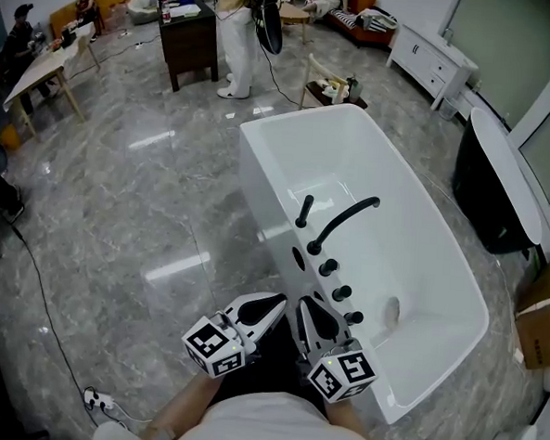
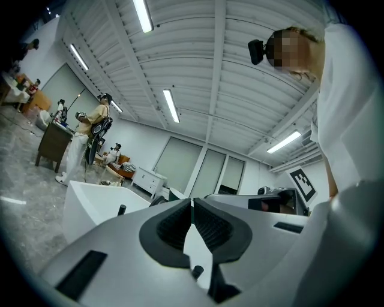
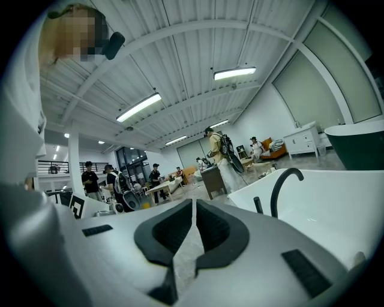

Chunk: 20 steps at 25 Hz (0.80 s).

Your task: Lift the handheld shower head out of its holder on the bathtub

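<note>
The grey marble floor (image 1: 118, 205) takes up the left side of the head view. At its far edge are a dark cabinet (image 1: 189, 37) and a person in white (image 1: 238, 35).

The left gripper (image 1: 274, 305) is at the bottom of that view, held level. Its own view shows the jaws (image 2: 192, 204) pressed together at the tips with nothing between them. Just beside it, the right gripper (image 1: 304, 306) is closed in the same way, and its jaws (image 3: 194, 205) are empty too. Both tips are by the near end of the left rim of the white bathtub (image 1: 421, 261), and they touch none of the fittings.

A row of black fittings runs along that rim. The handheld shower head (image 1: 304, 210) stands upright at the far end of the row, seated in the rim and well apart from both grippers. Just to its right, the curved spout (image 1: 345, 219) arches over the basin. Three round knobs (image 1: 342, 292) follow along the rim towards the near corner.

The shower head also shows as a short black post in the left gripper view (image 2: 122, 209) and in the right gripper view (image 3: 257, 204). A dark tub (image 1: 490, 195) stands past the white bathtub's right side.
</note>
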{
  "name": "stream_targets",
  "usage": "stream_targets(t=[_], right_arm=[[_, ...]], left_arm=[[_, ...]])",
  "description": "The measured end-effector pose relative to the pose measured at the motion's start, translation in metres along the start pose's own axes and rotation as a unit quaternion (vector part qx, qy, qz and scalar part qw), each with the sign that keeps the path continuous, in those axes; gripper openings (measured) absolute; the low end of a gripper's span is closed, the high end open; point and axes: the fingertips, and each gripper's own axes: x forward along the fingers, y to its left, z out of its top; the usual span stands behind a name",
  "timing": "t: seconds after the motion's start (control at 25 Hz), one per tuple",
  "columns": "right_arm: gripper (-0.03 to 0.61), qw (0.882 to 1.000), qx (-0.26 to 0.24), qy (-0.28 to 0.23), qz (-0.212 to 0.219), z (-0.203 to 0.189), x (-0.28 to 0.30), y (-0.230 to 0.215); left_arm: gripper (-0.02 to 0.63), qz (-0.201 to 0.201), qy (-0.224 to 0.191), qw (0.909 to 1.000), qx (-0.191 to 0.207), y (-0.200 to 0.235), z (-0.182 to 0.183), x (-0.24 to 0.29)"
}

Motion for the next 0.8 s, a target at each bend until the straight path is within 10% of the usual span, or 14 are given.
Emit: stream_targets(t=[0.8], right_arm=[[0.020,1.000,0.001,0.003,-0.007,0.019,0.064,-0.053]], left_arm=[[0.020,0.010,0.011,0.9999,-0.005,0.062,0.012,0.044]])
